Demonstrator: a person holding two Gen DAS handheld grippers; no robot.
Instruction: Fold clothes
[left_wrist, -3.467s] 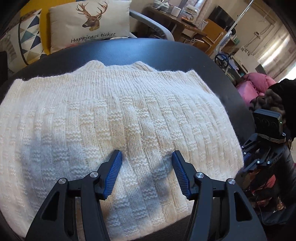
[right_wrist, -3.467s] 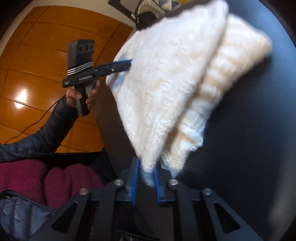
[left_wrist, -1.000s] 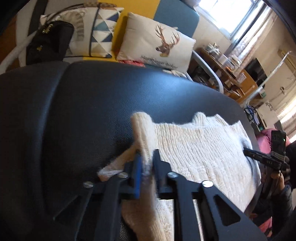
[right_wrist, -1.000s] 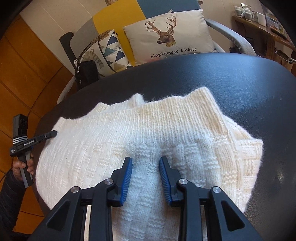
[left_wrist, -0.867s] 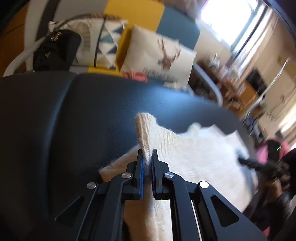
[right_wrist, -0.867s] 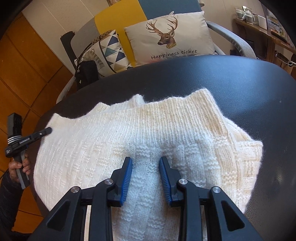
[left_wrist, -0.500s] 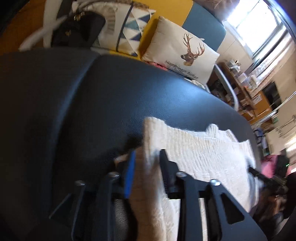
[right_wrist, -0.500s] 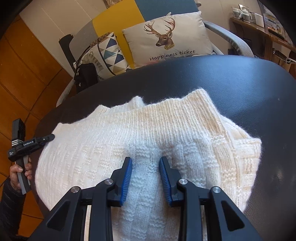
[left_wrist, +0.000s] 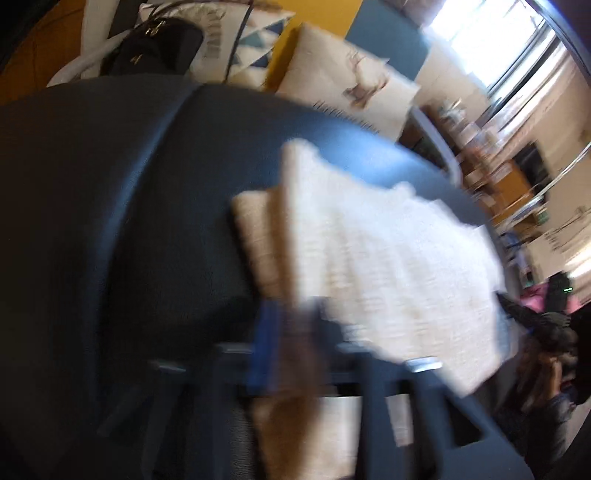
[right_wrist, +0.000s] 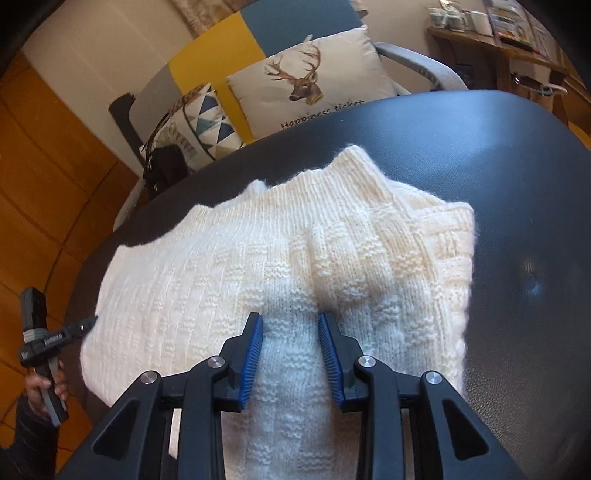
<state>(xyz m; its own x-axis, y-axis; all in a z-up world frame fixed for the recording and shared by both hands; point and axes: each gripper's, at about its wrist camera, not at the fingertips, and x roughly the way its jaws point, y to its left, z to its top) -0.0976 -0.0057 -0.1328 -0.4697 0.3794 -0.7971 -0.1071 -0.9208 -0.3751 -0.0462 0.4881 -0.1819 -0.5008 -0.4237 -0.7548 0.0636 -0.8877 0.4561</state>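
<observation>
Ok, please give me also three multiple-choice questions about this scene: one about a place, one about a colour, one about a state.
1. Where is the deer cushion? A on the floor; B on the chair behind the black surface; C inside a bag.
2. What colour are the pads of the right gripper? A blue; B red; C green.
3. How do the right gripper's jaws stand? A shut on a cushion; B out of view; C apart, over the sweater.
Answers: 1 B, it leans on the chair's back; 2 A, both pads show blue; 3 C, knit shows between the separated pads.
</observation>
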